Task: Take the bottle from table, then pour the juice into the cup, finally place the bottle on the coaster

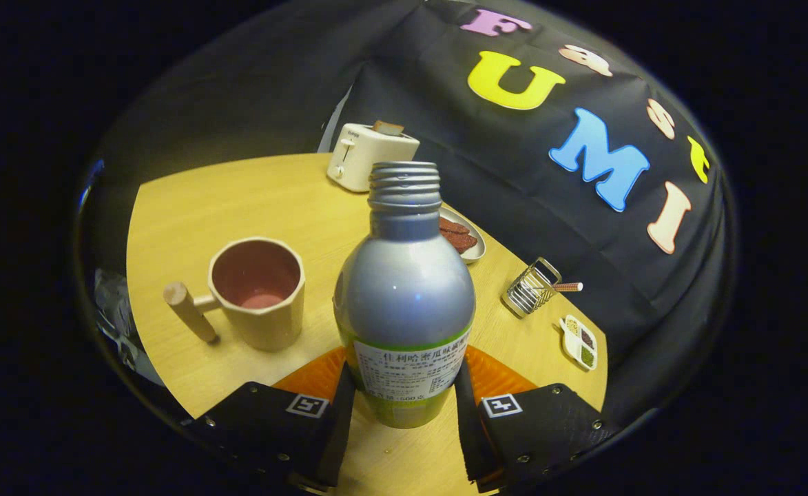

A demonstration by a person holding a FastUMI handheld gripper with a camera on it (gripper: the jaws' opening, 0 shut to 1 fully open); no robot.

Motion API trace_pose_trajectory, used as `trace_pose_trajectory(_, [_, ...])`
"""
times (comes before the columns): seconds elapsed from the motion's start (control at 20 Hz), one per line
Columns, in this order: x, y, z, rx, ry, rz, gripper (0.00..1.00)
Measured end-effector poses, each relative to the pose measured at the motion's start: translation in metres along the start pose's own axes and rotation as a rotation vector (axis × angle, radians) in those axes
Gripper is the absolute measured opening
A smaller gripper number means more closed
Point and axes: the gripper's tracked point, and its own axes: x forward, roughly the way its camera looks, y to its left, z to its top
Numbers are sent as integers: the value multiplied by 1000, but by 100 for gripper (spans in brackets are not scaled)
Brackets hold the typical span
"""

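Observation:
A silver bottle (404, 296) with a green base, a white label and an open threaded neck stands upright between my fingers. My gripper (404, 386) is shut on it, one finger pressing each side of its lower body. An orange ribbed coaster (314, 375) shows on both sides behind the bottle's base. I cannot tell whether the bottle rests on the table or hangs just above it. To the left of the bottle, a little farther off, stands a beige cup (260, 293) with a pink inside and a wooden peg handle.
On the round wooden table (238, 200), a cream toaster (369, 155) stands at the far side. Behind the bottle lies a small plate (465, 238) with reddish slices. To the right are a wire rack (531, 288) and a small divided dish (579, 341).

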Motion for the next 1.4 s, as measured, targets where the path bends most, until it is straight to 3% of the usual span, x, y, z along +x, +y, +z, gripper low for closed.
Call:
trace_pose_trajectory(0.5, [28,-38,23,245,-108,-18,66])
trace_pose_trajectory(1.4, [101,-59,45,298,-225,-38,73])
